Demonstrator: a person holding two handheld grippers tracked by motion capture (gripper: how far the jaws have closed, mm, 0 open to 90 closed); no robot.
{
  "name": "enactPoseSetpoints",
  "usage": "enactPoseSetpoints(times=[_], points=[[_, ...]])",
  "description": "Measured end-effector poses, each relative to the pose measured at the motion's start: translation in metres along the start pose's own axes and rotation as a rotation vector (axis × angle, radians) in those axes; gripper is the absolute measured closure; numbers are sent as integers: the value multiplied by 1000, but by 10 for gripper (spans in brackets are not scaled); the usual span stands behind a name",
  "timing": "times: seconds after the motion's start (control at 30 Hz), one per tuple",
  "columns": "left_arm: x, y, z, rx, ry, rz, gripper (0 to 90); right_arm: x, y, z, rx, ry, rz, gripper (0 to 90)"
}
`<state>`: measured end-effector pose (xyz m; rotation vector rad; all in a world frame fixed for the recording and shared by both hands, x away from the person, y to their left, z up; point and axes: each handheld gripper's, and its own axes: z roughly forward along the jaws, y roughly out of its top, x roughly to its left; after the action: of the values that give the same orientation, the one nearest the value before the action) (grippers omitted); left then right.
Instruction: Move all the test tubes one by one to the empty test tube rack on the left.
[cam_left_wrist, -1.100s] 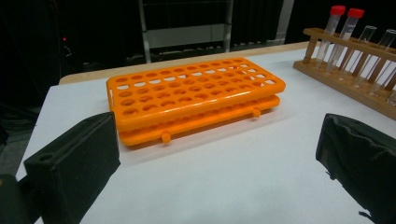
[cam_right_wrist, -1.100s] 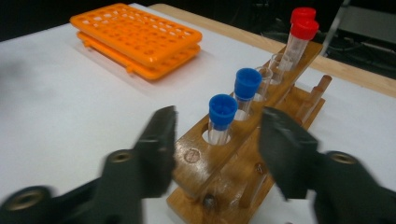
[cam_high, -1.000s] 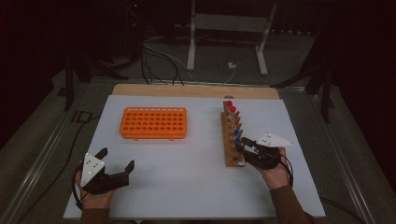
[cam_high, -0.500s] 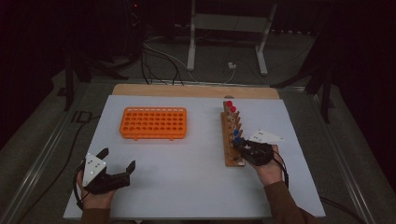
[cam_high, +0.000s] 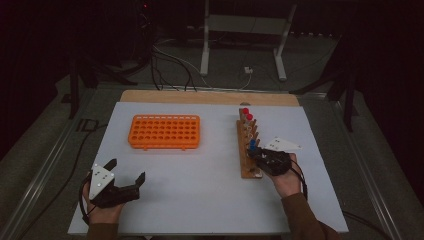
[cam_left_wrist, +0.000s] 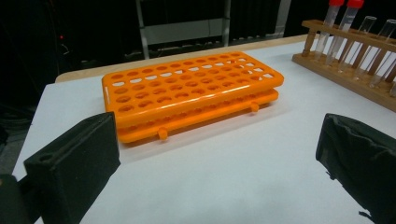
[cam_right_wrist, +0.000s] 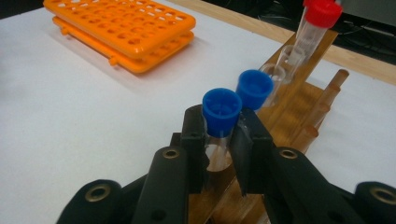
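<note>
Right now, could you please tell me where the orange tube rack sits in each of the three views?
High view: orange tube rack lies left of centre on the white table.
Left gripper view: rack is centre, beyond the jaws.
Right gripper view: rack is upper left.
Shared landmark: the wooden tube stand.

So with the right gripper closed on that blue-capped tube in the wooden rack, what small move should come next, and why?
Probably a straight lift. The right gripper has just closed its jaws on the blue-capped tube, which still stands in the wooden rack. Pulling along the tube's axis should keep it off the second blue-capped tube close behind. The orange rack looks like the likely destination.
</note>
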<state>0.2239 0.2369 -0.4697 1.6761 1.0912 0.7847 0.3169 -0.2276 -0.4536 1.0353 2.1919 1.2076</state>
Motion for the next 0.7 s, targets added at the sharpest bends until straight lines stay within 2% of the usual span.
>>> enactPoseSetpoints(times=[0.23,0.33,0.43,0.6,0.63,0.67,0.7], points=[[-1,0,1,8,-1,6,1,-1,14,-13,-15,12,9,767],[-4,2,3,5,-18,-3,2,-2,23,-18,-22,24,9,767],[-7,5,5,15,-24,10,2,-2,30,-22,-27,28,3,767],[-18,18,10,-3,-62,40,14,-3,38,-29,-39,33,-4,767],[-24,26,13,-6,-87,52,13,-4,43,-32,-42,30,-6,767],[-24,26,13,-6,-87,52,13,-4,45,-34,-47,28,-7,767],[-29,33,17,-10,-111,63,13,-5,48,-37,-49,27,-8,768]])
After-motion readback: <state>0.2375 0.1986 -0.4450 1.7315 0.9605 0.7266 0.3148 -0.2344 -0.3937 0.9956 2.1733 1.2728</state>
